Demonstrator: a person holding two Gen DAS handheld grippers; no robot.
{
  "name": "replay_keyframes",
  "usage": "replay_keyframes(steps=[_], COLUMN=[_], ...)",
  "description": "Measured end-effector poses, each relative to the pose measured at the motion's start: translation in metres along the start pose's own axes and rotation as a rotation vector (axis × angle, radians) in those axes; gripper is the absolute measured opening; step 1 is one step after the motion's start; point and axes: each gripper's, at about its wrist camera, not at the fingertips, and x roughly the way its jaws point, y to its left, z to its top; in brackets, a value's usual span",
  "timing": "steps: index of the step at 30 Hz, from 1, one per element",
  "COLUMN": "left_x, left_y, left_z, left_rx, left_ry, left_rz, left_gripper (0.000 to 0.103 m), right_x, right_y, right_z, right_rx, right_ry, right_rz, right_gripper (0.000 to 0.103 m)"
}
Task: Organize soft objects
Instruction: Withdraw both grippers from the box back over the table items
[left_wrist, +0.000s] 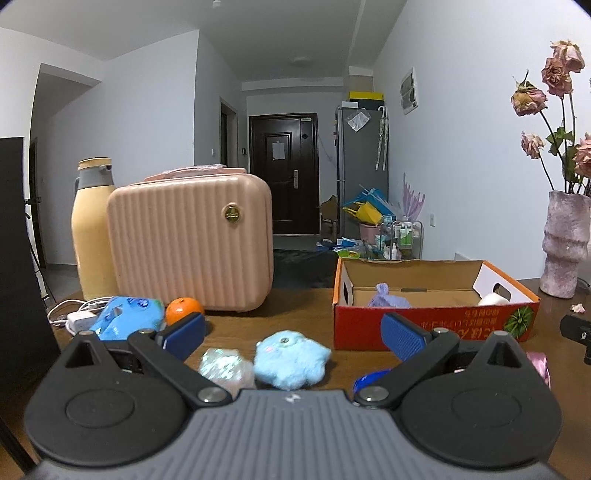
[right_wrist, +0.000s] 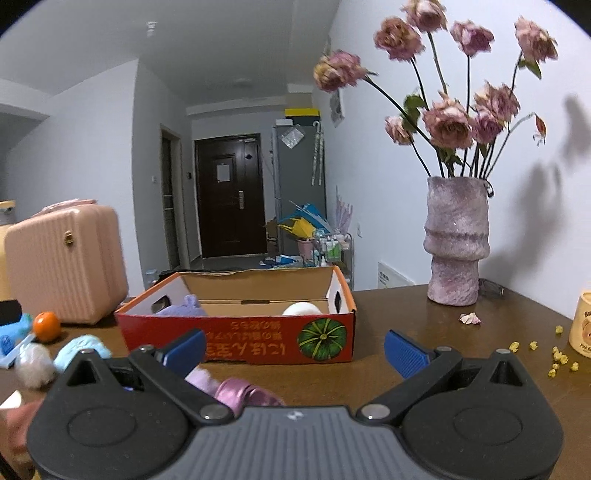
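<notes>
A fluffy light-blue plush (left_wrist: 291, 363) lies on the brown table just ahead of my left gripper (left_wrist: 293, 334), which is open and holds nothing. A pale shimmery soft ball (left_wrist: 225, 369) rests to the plush's left. The red cardboard box (left_wrist: 436, 325) at right holds a lilac soft toy (left_wrist: 388, 297) and a white soft ball (left_wrist: 493, 299). My right gripper (right_wrist: 295, 349) is open and empty in front of the same box (right_wrist: 240, 338). A shiny pink soft item (right_wrist: 243, 393) lies under its left finger. The blue plush (right_wrist: 83, 350) shows at far left.
A pink ribbed case (left_wrist: 192, 243), a yellow bottle (left_wrist: 92, 232), an orange (left_wrist: 183, 310), a blue packet (left_wrist: 125, 319) and a white charger (left_wrist: 79, 317) crowd the left. A textured vase of dried roses (right_wrist: 458, 240) stands at right, beside yellow crumbs (right_wrist: 554, 354) and a beige cup (right_wrist: 581, 325).
</notes>
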Motion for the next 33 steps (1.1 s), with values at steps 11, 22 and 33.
replay_keyframes(steps=[11,22,33], left_x=[-0.05,-0.093,-0.121], left_y=[0.026,0.047,0.073], left_z=[-0.016,-0.036,-0.062], left_rx=[-0.004,-0.007,-0.006], left_ry=[-0.019,-0.017,0.023], left_rz=[-0.017,-0.048,-0.058], left_gripper=[0.103,0.103,0.103], right_x=[-0.057,-0.096,-0.115], right_y=[0.025,0.036,0.046], right_z=[-0.016,-0.032,-0.045], right_rx=[-0.05,-0.05,-0.078], right_ry=[-0.022,-0.005,0.027], right_rz=[0.068,0.106,0.142], right_gripper=[0.103,0.103,0.103])
